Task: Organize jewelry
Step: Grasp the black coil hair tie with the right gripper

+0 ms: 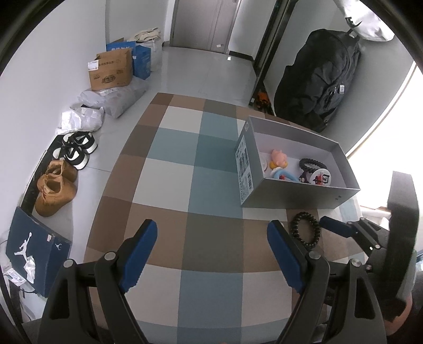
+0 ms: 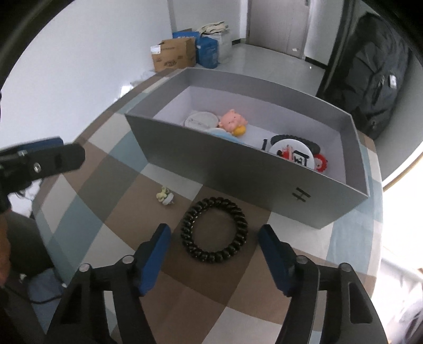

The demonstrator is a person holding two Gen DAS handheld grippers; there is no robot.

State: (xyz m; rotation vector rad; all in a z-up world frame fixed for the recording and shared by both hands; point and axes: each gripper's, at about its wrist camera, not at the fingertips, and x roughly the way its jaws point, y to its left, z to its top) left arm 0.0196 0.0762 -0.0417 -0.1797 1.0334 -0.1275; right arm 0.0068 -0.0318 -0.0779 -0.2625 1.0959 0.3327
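Black coil hair tie [image 2: 214,229] flat on checked tablecloth [image 2: 111,169] just in front of grey box [image 2: 238,169], right gripper [image 2: 214,251] fingers apart either side of it, not touching, left gripper [image 1: 211,254] apart over bare cloth, small green clip [image 2: 165,196] nearby, trinkets in box.

Against the white wall, an open brown cardboard carton [image 1: 111,69] stands beside blue printed boxes [image 1: 142,62], with grey plastic mailer bags [image 1: 116,99] lying on the pale floor in front of it. Nearer along that wall sit black-and-white sneakers [image 1: 76,150], tan suede boots [image 1: 56,188] and a navy shoebox lid [image 1: 37,254] bearing a white jumping figure. A large black backpack [image 1: 320,79] leans against the opposite wall near a grey door [image 1: 203,23].
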